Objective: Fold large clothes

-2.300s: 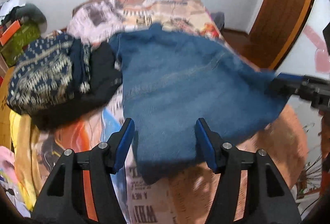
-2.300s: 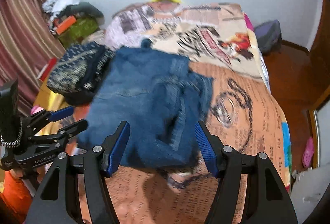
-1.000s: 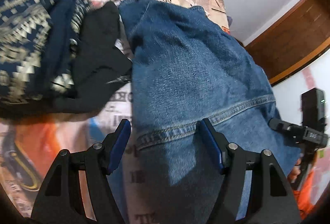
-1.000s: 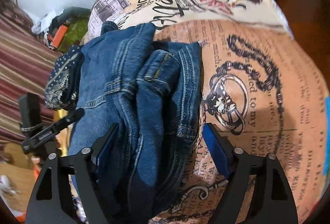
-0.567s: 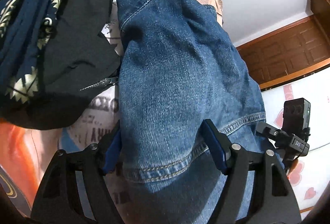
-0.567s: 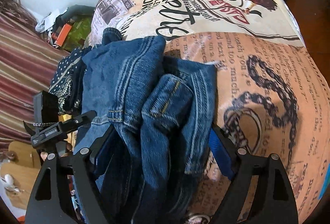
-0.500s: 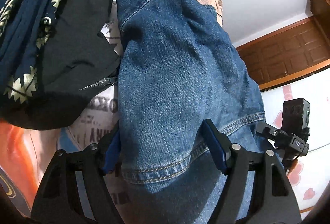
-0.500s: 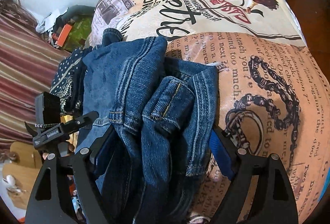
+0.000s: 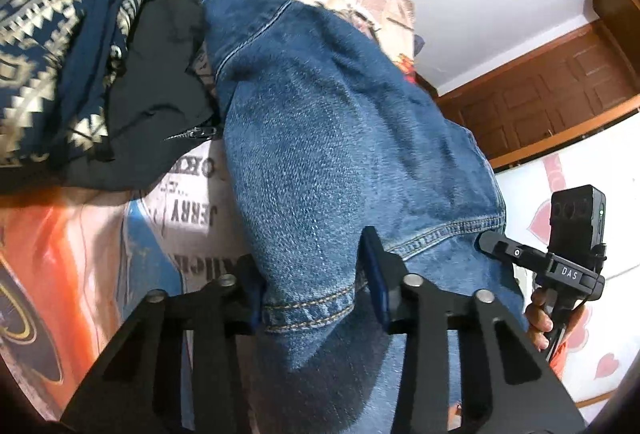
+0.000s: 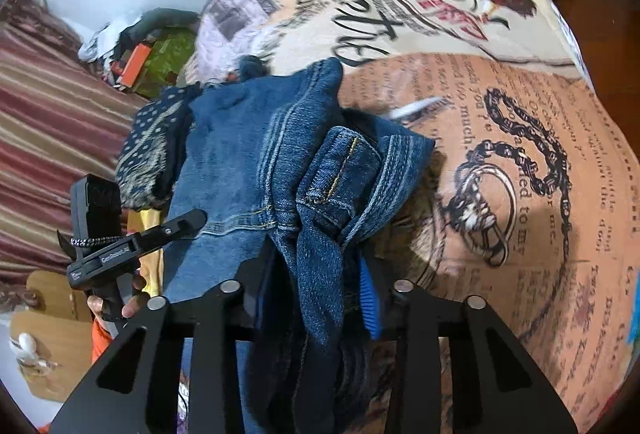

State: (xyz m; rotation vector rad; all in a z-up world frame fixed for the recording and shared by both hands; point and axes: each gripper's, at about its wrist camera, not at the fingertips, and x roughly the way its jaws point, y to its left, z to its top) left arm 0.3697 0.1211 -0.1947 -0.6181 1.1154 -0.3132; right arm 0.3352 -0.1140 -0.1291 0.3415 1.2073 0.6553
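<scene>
Two hand-held grippers, left hand-held gripper (image 9: 316,288) and right hand-held gripper (image 10: 316,294), closing on denim jacket (image 9: 340,138) hem, formerly spread; long axis running away across bed (image 10: 520,154).

left hand-held gripper (image 9: 316,290) jaws closing, right hand-held gripper (image 10: 316,286) jaws closing, both angled downward

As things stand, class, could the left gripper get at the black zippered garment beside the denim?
Probably not: the left gripper has its jaws closing on the denim jacket, though the black garment lies uncovered alongside.
</scene>
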